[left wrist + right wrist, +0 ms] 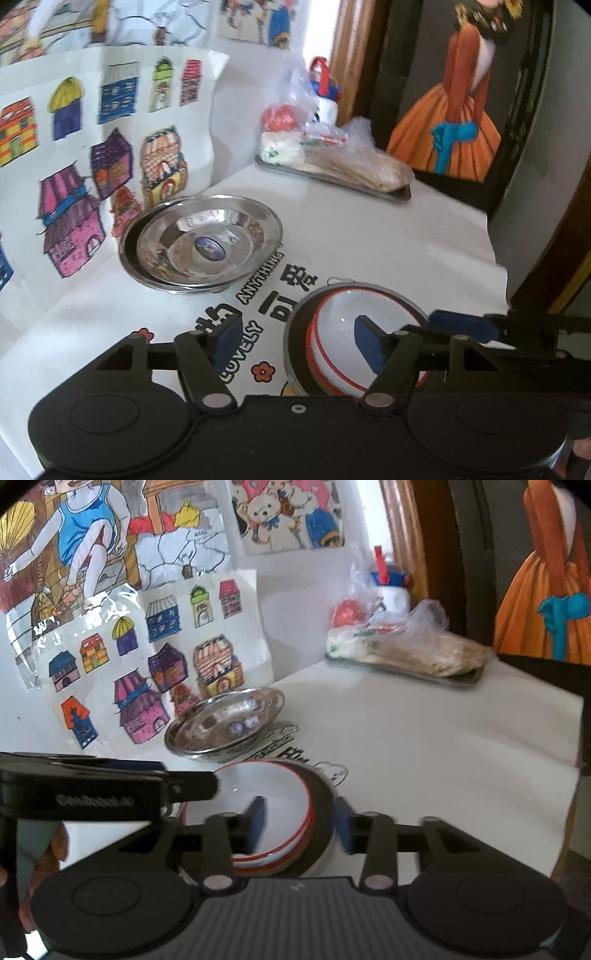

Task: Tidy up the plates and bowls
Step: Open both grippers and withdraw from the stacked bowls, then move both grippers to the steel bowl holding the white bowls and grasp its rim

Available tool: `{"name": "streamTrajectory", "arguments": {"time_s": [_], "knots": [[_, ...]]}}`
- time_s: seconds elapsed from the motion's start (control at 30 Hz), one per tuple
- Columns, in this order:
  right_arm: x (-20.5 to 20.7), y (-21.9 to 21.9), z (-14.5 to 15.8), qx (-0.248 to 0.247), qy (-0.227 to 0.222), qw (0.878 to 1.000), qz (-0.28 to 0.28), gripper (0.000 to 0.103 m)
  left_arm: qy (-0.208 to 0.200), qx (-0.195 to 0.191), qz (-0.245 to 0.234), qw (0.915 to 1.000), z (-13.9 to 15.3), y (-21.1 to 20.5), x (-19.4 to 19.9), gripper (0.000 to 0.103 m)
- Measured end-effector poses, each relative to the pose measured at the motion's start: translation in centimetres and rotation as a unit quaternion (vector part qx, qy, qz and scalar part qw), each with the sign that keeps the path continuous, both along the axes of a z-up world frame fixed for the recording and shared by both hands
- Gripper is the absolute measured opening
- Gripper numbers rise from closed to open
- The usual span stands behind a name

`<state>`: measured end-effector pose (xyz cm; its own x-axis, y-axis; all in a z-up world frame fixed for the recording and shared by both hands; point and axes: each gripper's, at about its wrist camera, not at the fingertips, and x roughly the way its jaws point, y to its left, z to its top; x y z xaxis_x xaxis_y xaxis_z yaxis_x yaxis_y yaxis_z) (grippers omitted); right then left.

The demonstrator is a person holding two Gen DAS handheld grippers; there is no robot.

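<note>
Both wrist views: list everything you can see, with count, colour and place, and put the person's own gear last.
steel dishes: two nested, silver, by the wall under the house drawings.
white bowls: stack with red rims, exact count unclear, near table edge on a dark round base.
tablecloth: one, white with black lettering and flowers, covers the table.
tray: one, dark metal, far corner, holding bagged food.
plastic bag: one, clear, on the tray.
white bottle: one, blue and red top, behind the tray.
drawings: several, coloured, on the wall.
painting: one, orange dress, right side.
left gripper: black, blue pads, open beside the bowls.
right gripper: black, blue pads, open astride the bowls' rim.
</note>
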<state>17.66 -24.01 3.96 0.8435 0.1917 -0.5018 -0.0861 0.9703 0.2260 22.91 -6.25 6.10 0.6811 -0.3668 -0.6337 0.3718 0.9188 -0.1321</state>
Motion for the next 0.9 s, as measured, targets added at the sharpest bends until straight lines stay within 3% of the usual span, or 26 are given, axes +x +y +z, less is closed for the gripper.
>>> {"name": "streamTrajectory", "arguments": {"time_s": [0.17,0.3,0.43,0.53,0.73,0.9], "knots": [[-0.7,-1.0,0.3,0.011,-0.012,1.000,-0.014,0.059,-0.011,-0.019,0.020,0.9996,0.5,1.2,-0.5,0.077],[-1.6,-1.8,0.6,0.021,-0.026,0.999,-0.022,0.071,-0.018,-0.025,0.031,0.9991,0.6,1.8,-0.9,0.080],[-3.0,-2.6,0.9,0.037,-0.051,0.998,-0.029,0.088,-0.030,-0.036,0.047,0.9978,0.8,2.6,-1.7,0.091],[-4.2,-3.3,1.1,0.043,-0.066,0.996,-0.039,0.094,-0.045,-0.044,0.060,0.9962,1.0,3.3,-2.8,0.101],[-6.0,-4.2,1.1,0.054,-0.080,0.994,-0.052,0.103,-0.055,-0.045,0.084,0.9940,1.0,4.5,-4.7,0.102],[-7.1,-4.5,0.4,0.049,-0.083,0.994,-0.058,0.103,-0.056,-0.048,0.107,0.9916,0.5,5.7,-6.0,0.102]]}}
